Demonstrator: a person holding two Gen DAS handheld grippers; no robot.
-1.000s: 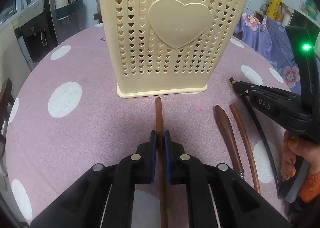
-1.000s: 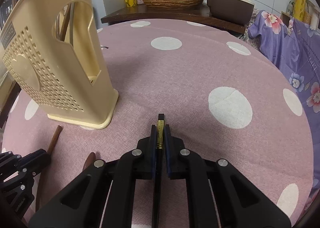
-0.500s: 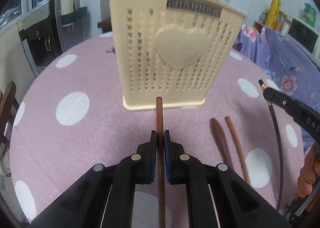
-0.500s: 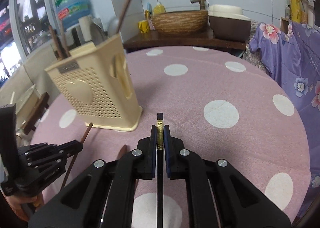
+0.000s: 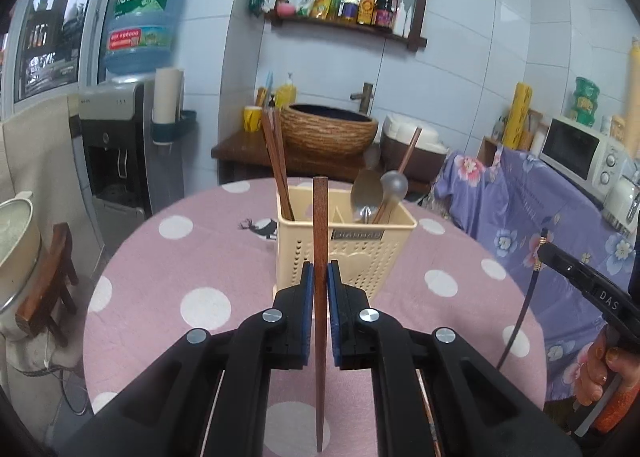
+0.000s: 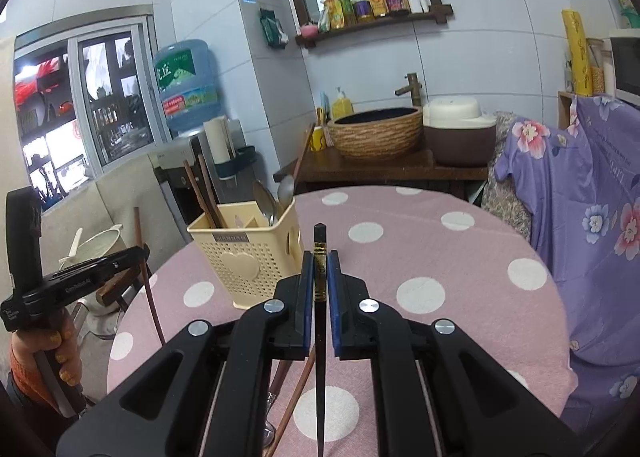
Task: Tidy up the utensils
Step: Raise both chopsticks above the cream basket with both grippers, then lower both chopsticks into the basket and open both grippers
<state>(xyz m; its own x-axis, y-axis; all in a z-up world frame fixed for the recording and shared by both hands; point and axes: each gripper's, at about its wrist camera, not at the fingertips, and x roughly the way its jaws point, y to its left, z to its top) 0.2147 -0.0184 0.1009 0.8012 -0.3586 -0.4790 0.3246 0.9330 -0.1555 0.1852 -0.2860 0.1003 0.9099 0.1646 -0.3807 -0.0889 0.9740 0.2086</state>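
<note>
Between the blue pads of our left claw [image 5: 318,289] stands a slim reddish-brown wooden chopstick [image 5: 320,241], pinched partway along its length, its blunt end showing just in front of the cream perforated plastic utensil holder with a heart on its face [image 5: 372,257]. Our right claw [image 6: 319,281] is pressed together on a black chopstick with a gold band near its top [image 6: 319,257], held to the right of that holder. We judge both sticks light, stiff and smooth; so thin and slick a rod could pivot or slide in a narrow pinch, and a hold nearer the middle should steady it for tipping into a compartment. Inside the holder, two brown chopsticks [image 5: 276,161] lean in the left compartment and metal spoons [image 5: 366,187] sit in the right one. Nearer us than the holder, one more brown chopstick [image 6: 296,401] and a metal-tipped utensil we cannot identify [image 6: 272,405] lie on the pink worktop with white dots [image 6: 460,257]. Behind the holder stands a woven-look basin [image 5: 328,129].
</note>
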